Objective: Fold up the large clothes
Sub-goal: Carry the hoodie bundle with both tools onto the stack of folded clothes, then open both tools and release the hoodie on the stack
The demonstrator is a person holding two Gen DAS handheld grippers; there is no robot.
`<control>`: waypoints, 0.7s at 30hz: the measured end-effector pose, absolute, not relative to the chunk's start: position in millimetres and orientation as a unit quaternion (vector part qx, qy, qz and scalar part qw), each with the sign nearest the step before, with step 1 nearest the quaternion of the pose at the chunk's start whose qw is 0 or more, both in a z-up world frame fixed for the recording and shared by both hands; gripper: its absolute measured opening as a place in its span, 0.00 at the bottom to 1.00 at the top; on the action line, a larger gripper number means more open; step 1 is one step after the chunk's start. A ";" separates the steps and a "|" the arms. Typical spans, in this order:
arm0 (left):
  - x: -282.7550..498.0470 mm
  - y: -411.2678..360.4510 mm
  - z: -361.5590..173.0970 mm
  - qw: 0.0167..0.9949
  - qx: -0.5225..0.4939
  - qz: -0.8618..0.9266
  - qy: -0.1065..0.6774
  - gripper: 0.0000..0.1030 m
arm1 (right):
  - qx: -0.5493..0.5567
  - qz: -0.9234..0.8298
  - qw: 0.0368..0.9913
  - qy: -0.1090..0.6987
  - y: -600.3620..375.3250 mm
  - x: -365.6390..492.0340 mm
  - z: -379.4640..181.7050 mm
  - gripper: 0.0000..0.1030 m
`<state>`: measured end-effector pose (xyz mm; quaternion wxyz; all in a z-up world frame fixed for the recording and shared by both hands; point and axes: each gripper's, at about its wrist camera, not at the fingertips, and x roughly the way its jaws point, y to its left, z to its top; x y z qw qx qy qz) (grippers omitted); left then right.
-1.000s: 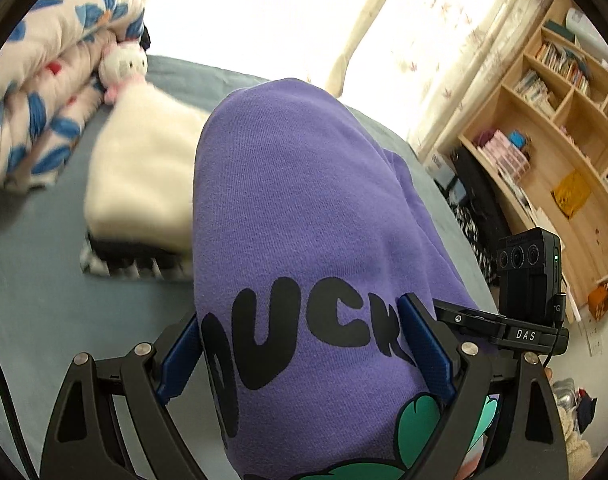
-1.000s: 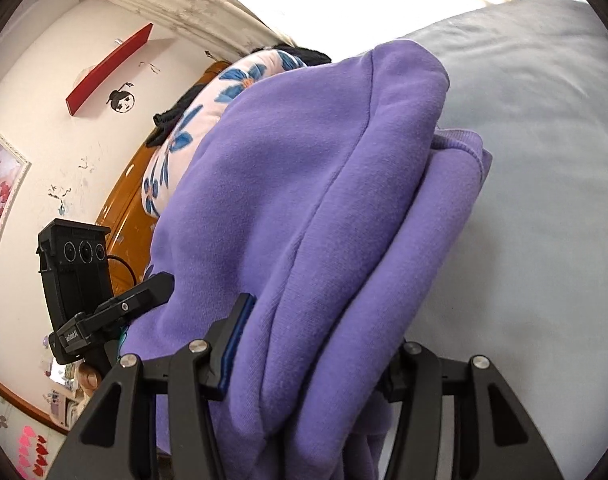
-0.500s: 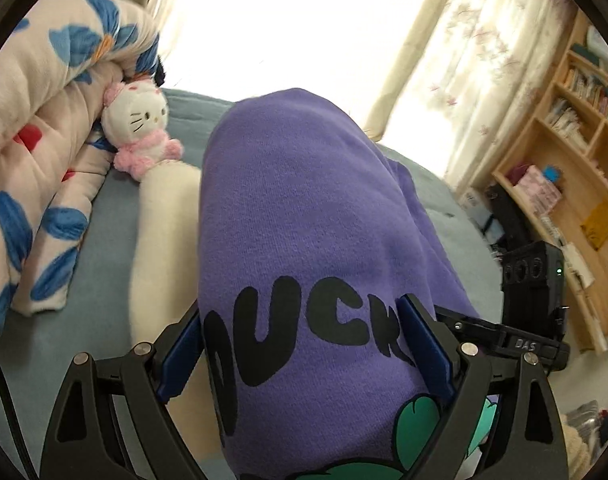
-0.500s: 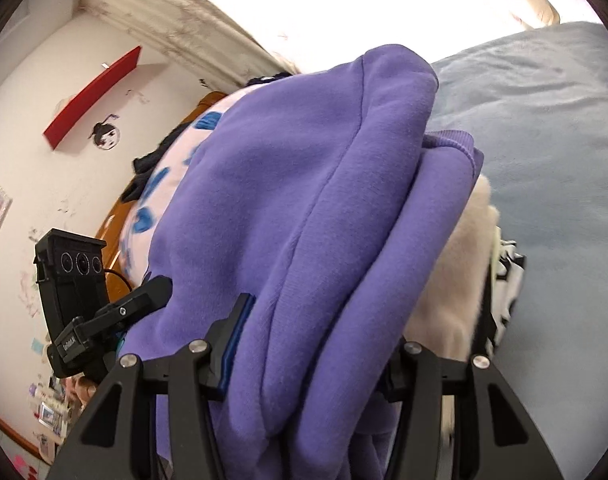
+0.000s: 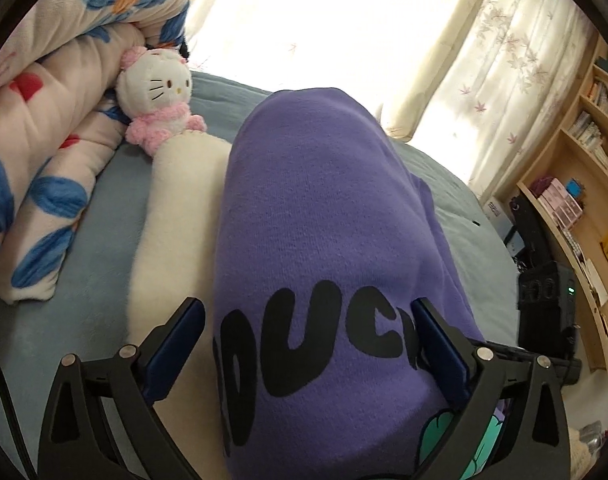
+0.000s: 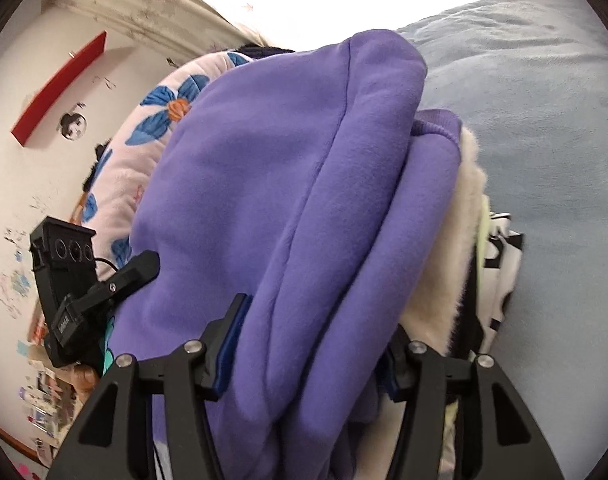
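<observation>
Left wrist view, purple sweatshirt (image 5: 324,240) between widening jaws, cream blanket (image 5: 175,220) beneath

Purple sweatshirt (image 5: 324,240) print partly hidden

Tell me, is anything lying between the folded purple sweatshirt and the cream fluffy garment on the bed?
Nothing visible. The folded purple sweatshirt sits directly on the cream fluffy garment, which lies on other folded clothes on the blue-grey bed.

Folded purple sweatshirt (image 5: 324,240) fills the path ahead of left gripper (image 5: 308,344). Left of it: cream folded stack (image 5: 175,216), plush cat (image 5: 155,92), floral quilt (image 5: 43,120). Bare blue bedcover (image 6: 544,100) lies open right of right gripper (image 6: 312,344).
</observation>
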<state>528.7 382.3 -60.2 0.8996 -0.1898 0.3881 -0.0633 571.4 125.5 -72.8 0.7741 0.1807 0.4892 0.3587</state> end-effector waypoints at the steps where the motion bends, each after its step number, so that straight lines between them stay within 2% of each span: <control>1: 524.5 379.3 -56.9 0.901 -0.185 -0.054 0.388 0.99 | 0.170 0.353 0.778 0.490 123.4 567.2 -69.7 0.56; 12: 439.9 334.0 -4.7 0.909 -0.140 0.007 0.391 0.98 | 0.109 0.307 0.798 0.507 71.7 490.0 -12.9 0.56; 21: 335.6 263.4 56.6 0.912 -0.107 0.013 0.396 0.98 | 0.052 0.317 0.813 0.485 15.8 383.1 69.6 0.56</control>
